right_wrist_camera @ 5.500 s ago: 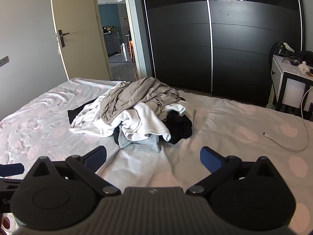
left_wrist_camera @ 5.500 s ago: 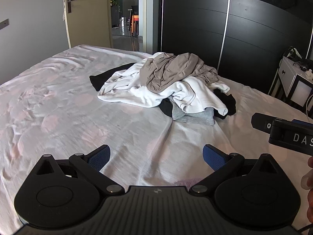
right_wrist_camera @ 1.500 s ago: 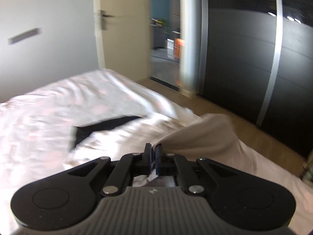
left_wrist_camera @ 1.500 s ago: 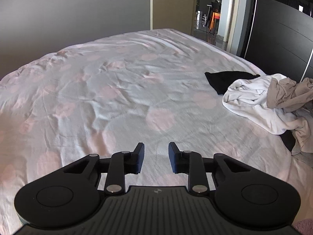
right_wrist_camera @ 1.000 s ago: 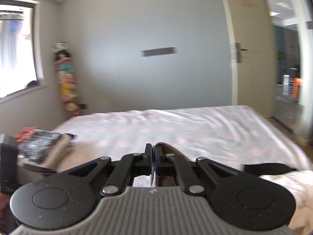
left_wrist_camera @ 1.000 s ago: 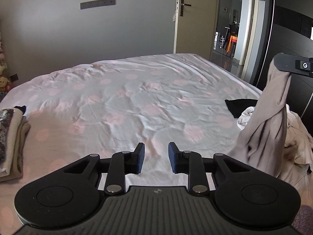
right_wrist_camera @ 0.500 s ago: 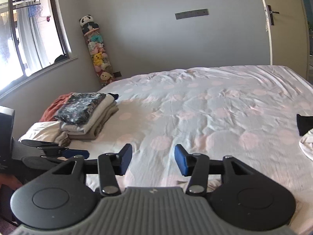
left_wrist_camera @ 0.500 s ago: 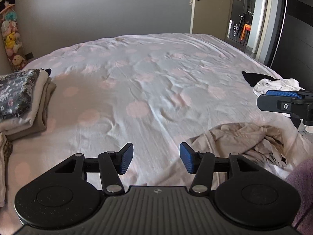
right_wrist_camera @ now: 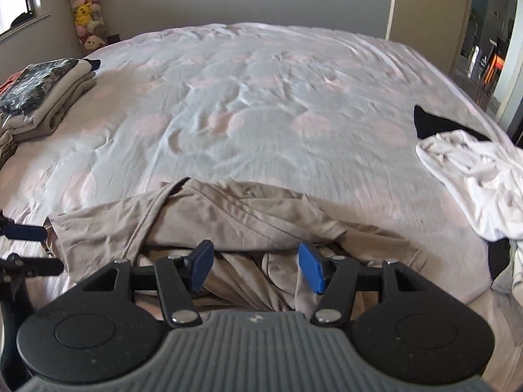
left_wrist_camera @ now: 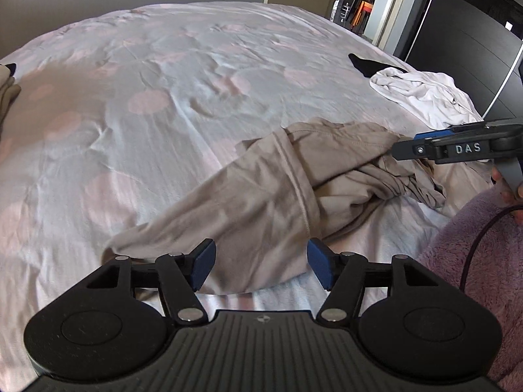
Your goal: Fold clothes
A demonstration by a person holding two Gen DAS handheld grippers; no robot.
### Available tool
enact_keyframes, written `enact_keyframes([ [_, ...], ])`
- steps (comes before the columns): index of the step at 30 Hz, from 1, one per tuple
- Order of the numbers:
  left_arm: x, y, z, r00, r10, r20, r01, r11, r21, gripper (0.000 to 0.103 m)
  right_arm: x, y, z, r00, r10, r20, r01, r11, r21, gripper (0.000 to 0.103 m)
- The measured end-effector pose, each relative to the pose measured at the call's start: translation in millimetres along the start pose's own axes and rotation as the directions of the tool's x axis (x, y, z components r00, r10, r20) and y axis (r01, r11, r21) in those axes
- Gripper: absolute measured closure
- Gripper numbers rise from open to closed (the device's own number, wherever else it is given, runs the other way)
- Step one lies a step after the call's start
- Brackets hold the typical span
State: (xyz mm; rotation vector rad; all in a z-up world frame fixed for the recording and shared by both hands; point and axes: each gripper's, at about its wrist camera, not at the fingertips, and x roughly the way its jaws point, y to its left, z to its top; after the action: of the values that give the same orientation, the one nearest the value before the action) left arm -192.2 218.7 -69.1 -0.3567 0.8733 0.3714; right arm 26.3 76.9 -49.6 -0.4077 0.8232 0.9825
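So the crumpled garment (right_wrist_camera: pixel 248 222) lies on the bed (right_wrist_camera: pixel 261 98) at its near edge, right in front of both grippers. Unfolded pile (right_wrist_camera: pixel 474 179) sits off to the right, folded stack (right_wrist_camera: pixel 42 98) far left, door (right_wrist_camera: pixel 421 3) behind the bed.

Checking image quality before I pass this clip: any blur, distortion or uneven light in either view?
Left wrist view: strong fisheye bending, dark corners; the beige garment near the left gripper is slightly soft, the bed sharper. Right wrist view: same bending; the far bed looks mildly smeared, the window corner is bright, the right gripper stays crisp. No harsh glare.
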Motion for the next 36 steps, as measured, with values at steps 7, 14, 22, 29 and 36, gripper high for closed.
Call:
enact_keyframes([
  [7, 47.1, -23.0, 6.9, 0.996, 0.003, -0.084, -0.001, 1.000, 0.030, 0.041, 31.4, -20.9, 6.2, 0.997, -0.018, -0.076, 0.026, 0.994, 0.106, 0.037],
  [14, 58.8, -3.2, 10.9, 0.994, 0.046, -0.098, -0.051, 0.998, -0.044, 0.079, 56.9, -36.1, 6.9, 0.989, 0.116, -0.097, -0.088, 0.963, 0.256, 0.074],
  [22, 3.9, 33.7, 39.8, 0.981, 0.185, 0.057, -0.177, 0.977, -0.122, 0.097, 16.9, 0.5, 24.9, 0.982, 0.171, 0.086, -0.180, 0.977, 0.113, 0.091],
  [29, -91.3, 75.6, 71.4, 0.869, 0.414, 0.271, -0.361, 0.905, -0.225, 0.098, -48.5, 40.2, 67.0, 0.922, 0.278, 0.269, -0.284, 0.959, -0.019, 0.092],
  [36, -174.5, 115.5, 83.6, 0.685, 0.625, 0.375, -0.542, 0.781, -0.312, 0.098, -101.6, 78.8, 94.7, 0.840, 0.356, 0.409, -0.328, 0.934, -0.139, 0.093],
])
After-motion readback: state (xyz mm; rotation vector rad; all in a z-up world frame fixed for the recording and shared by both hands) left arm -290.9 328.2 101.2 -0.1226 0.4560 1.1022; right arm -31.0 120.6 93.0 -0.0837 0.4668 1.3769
